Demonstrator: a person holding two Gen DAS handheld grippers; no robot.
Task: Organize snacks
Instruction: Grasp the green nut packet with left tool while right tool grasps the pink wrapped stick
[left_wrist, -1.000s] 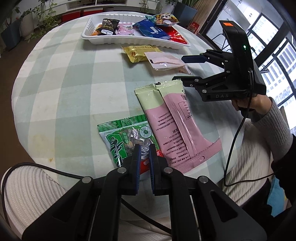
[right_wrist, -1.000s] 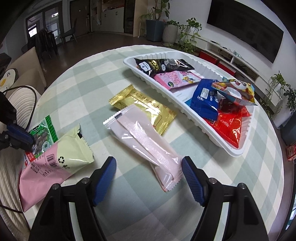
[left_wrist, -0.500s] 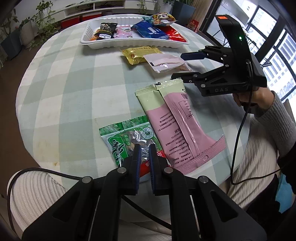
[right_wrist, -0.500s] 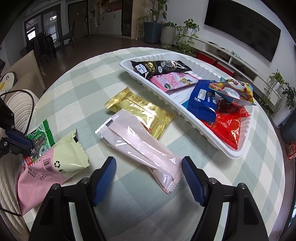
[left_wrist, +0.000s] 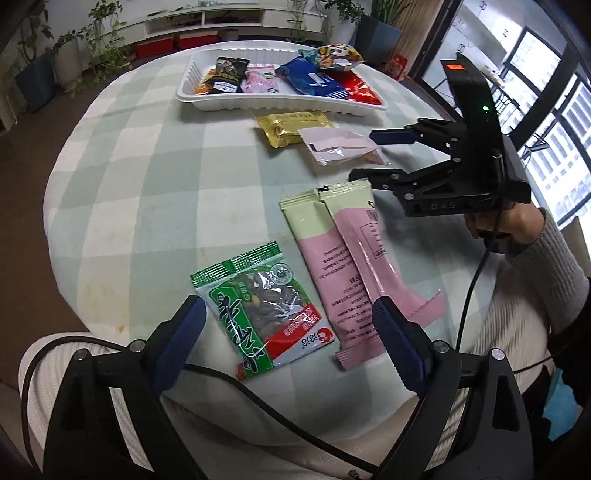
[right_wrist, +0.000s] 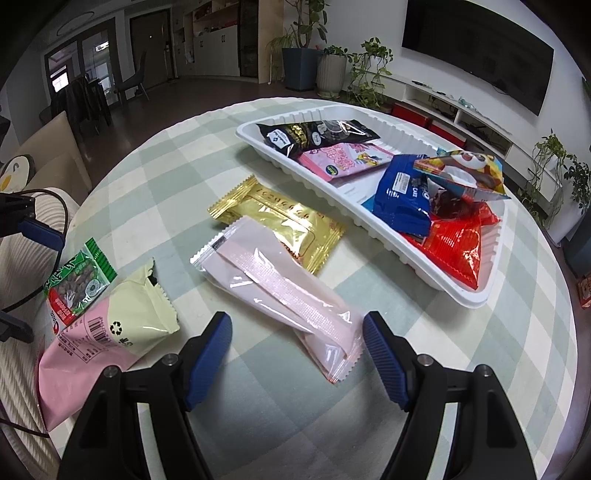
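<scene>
A white tray (left_wrist: 192, 96) at the far side of the round table holds several snack packs; it also shows in the right wrist view (right_wrist: 476, 295). On the cloth lie a green seed packet (left_wrist: 258, 306), a pink-and-cream pouch (left_wrist: 347, 258), a gold packet (left_wrist: 284, 127) and a pale pink packet (left_wrist: 340, 147). My left gripper (left_wrist: 291, 343) is open just above the near end of the green seed packet (right_wrist: 77, 277). My right gripper (right_wrist: 295, 354) is open over the near end of the pale pink packet (right_wrist: 280, 288), which lies partly on the gold packet (right_wrist: 280, 218).
The table edge is close below my left gripper, with a cable (left_wrist: 258, 398) draped over a white cushion (left_wrist: 40, 369). The right gripper's body (left_wrist: 461, 177) hovers above the table's right side. Plants and a low shelf stand beyond the table.
My left gripper has opened wide; it was shut over the green seed packet. The right gripper has stayed open and edged forward over the pale pink packet.
</scene>
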